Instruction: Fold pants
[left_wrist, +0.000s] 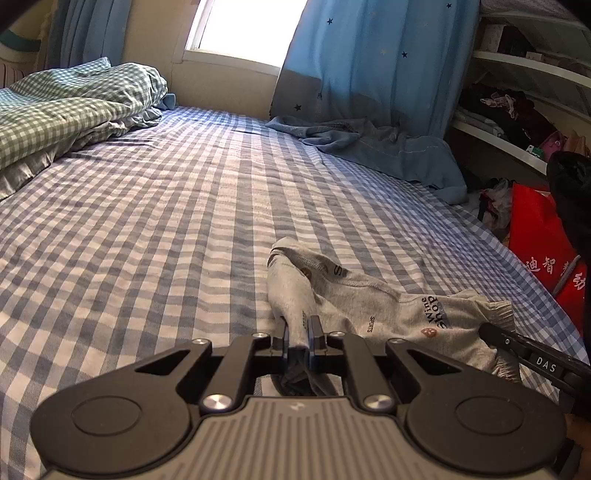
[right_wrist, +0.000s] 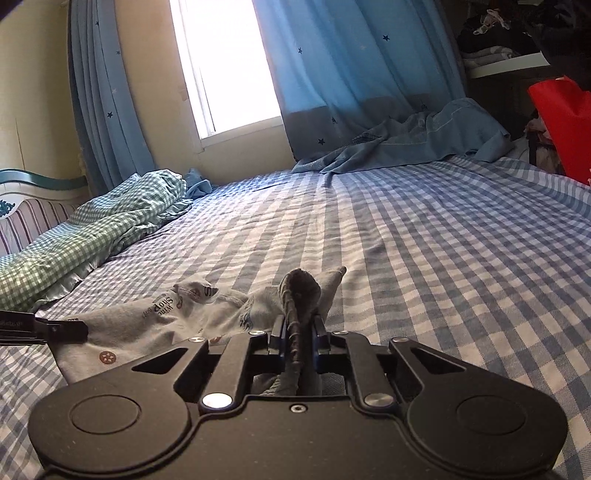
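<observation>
While I watch through both wrist cameras, my left gripper (left_wrist: 299, 325) has its two black fingers drawn nearly together, pinching a bunched fold of the small light grey cotton pants with printed lettering (left_wrist: 369, 299). Grey cloth fills the narrow gap between the blue-lined pads and hangs down behind them towards the gripper body. From that pinch the pants stretch away to the right across the blue and white checked bedsheet (left_wrist: 166, 221), with one ribbed cuff at the far right, where the tip of my right gripper (left_wrist: 495, 332) meets the fabric.

Seen from the right wrist, the right gripper (right_wrist: 298, 325) is likewise almost closed, its pads clamped on a ribbed grey edge of the same pants (right_wrist: 147, 325). A loop of that edge stands up just beyond the fingertips. The garment spreads to the left over the bedsheet (right_wrist: 443, 240), partly raised off it near the pinch, and the left gripper (right_wrist: 70, 329) shows at the left edge, touching the cloth.

Further up the bed lie a rumpled green and white checked quilt (left_wrist: 74, 107) on the left and a crumpled blue cloth (left_wrist: 388, 147) beneath the blue star-patterned curtain (left_wrist: 369, 55). A red bag (left_wrist: 535, 236) stands beside the bed on the right.
</observation>
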